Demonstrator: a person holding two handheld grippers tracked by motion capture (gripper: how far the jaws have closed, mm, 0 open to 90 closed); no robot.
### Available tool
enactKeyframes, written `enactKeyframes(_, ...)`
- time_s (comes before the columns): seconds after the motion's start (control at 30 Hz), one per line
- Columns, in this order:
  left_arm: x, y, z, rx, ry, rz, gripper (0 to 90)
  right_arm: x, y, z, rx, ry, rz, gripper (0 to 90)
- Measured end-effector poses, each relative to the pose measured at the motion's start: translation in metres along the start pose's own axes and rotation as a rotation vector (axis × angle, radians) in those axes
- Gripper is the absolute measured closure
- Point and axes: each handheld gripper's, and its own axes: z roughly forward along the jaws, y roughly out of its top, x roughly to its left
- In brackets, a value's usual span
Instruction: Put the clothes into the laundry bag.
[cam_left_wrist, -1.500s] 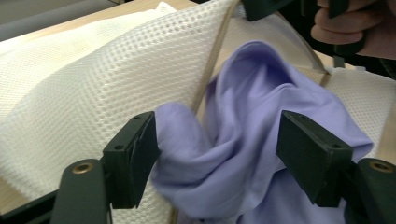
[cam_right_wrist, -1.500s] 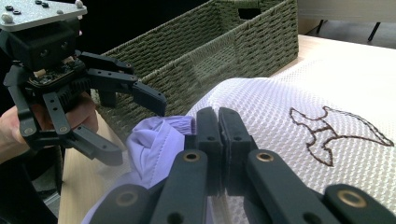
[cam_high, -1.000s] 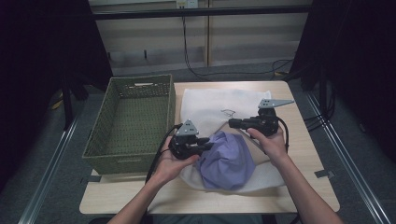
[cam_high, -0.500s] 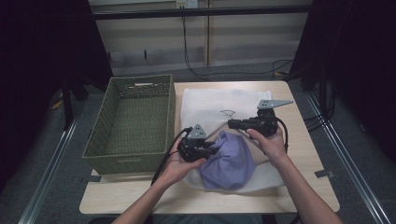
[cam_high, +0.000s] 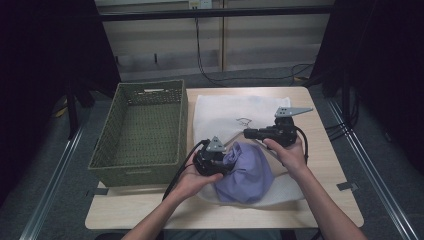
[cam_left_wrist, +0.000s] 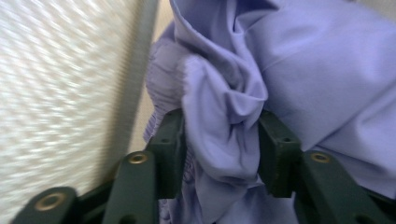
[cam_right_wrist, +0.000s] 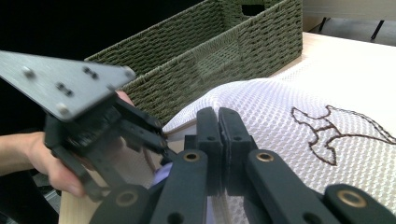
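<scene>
A purple garment (cam_high: 247, 175) lies bunched on a white mesh bag (cam_high: 235, 107) spread on the table; part of it seems tucked under the bag's raised edge. My left gripper (cam_high: 227, 161) is at the garment's left side. A fold of the garment (cam_left_wrist: 224, 93) sits loosely between its jaws, which have just been opening (cam_left_wrist: 220, 149). My right gripper (cam_high: 247, 133) is shut on the mesh bag's edge (cam_right_wrist: 289, 121) and holds it lifted above the garment (cam_right_wrist: 218, 121).
A green woven basket (cam_high: 145, 125) stands left of the bag, close to my left hand, its near wall (cam_right_wrist: 224, 42) right behind both grippers. A dark embroidered figure (cam_right_wrist: 336, 130) marks the bag. Bare table (cam_high: 325, 165) lies to the right.
My left gripper has moved right and slightly down against the purple garment, and its jaws have widened around the fold. The right gripper has stayed put, still clamping the bag's edge.
</scene>
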Motion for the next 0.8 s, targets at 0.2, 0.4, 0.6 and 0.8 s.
enactKeyframes(0.2,-0.003,0.008,-0.026,-0.102,-0.012,-0.022,47.9,-0.001,0.0,-0.002,-0.006,-0.002,0.006,88.5)
enactKeyframes(0.4,-0.011,0.01,-0.038,-0.132,-0.107,0.001,50.3,0.0,0.0,-0.001,-0.003,-0.001,0.003,88.5)
enactKeyframes(0.6,-0.022,0.005,-0.036,-0.115,-0.164,0.021,47.6,0.0,-0.001,-0.002,-0.006,0.0,0.01,88.5)
enactKeyframes(0.8,-0.04,-0.012,-0.03,-0.053,-0.164,0.059,47.1,-0.001,-0.003,0.0,0.002,0.0,0.012,88.5)
